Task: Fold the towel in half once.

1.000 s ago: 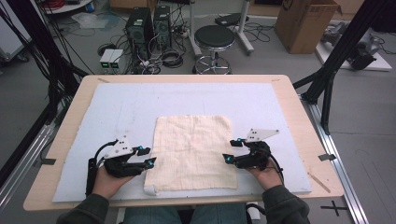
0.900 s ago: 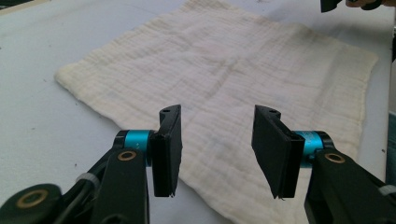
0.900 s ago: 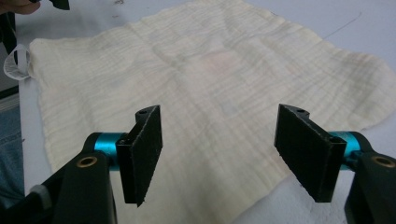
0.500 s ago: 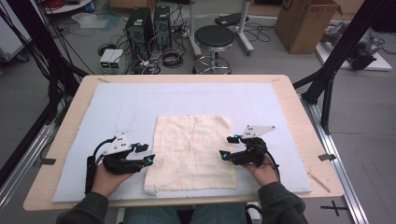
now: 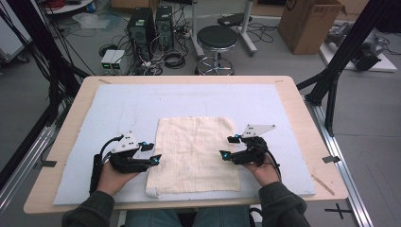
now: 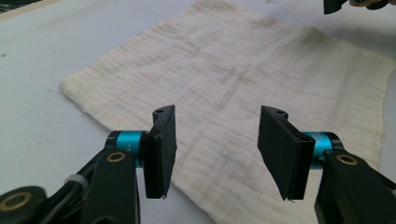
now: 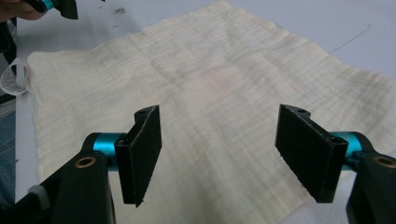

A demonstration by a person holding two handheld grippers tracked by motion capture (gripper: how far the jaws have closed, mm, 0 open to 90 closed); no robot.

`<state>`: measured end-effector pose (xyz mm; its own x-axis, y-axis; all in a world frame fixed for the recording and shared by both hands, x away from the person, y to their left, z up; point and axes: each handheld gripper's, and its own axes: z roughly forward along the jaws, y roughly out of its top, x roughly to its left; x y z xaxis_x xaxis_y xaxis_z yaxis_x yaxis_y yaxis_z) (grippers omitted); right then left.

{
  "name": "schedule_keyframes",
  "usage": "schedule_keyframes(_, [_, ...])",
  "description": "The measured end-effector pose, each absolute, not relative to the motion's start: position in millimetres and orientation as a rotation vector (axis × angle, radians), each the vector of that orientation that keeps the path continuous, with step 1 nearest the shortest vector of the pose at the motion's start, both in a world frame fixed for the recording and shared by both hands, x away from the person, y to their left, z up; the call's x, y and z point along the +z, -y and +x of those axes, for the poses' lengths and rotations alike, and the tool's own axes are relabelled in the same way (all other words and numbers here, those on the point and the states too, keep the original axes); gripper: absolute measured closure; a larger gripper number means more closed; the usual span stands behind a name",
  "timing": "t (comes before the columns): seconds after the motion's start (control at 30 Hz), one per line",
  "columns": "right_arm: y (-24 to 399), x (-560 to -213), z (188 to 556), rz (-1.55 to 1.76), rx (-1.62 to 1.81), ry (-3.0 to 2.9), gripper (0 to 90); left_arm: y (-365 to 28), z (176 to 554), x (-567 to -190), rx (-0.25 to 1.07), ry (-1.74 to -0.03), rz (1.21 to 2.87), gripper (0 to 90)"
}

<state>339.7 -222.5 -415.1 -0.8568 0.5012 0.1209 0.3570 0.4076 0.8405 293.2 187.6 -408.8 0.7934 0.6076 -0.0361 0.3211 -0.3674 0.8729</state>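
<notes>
Beyond the counter [image 5: 302,118] lies a workshop floor with computer towers [image 5: 150,29], tangled cables, a round black stool [image 5: 216,38] and a cardboard box [image 5: 309,23]. Covering most of the wooden counter is a pale blue mat [image 5: 118,109], and on it lies a cream muslin cloth [image 5: 196,151], spread flat, between the two claws. A small folded corner or tag, hard to tell which, shows at its near left edge.

Just right of the left claw [image 5: 152,152] is the cloth's left edge; in the left gripper view the claw [image 6: 215,149] stands over that edge with its pads apart and only flat fabric beneath the gap. Its jaws have just been opening, with nothing pinched between them.

Left of the right claw [image 5: 228,147] is the cloth's right edge. In the right gripper view this claw [image 7: 219,154] is spread wide over the fabric, pads clear of it, gripping nothing. Each claw is held in a hand that comes in from the near side.
</notes>
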Motion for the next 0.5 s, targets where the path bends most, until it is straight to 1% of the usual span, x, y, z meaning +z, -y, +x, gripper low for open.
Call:
schedule_keyframes(0.23, [226, -414, 346, 0.785, 1.430, -2.501, 31.8, -188, 301, -408, 0.352, -0.713, 1.974, 47.1])
schedule_keyframes(0.37, [229, -409, 355, 0.805, 1.409, -2.494, 34.7, -189, 311, -405, 0.345, -0.738, 1.963, 48.2])
schedule_keyframes(0.5, [233, -403, 372, 0.839, 1.373, -2.473, 39.8, -187, 329, -398, 0.342, -0.767, 1.938, 48.9])
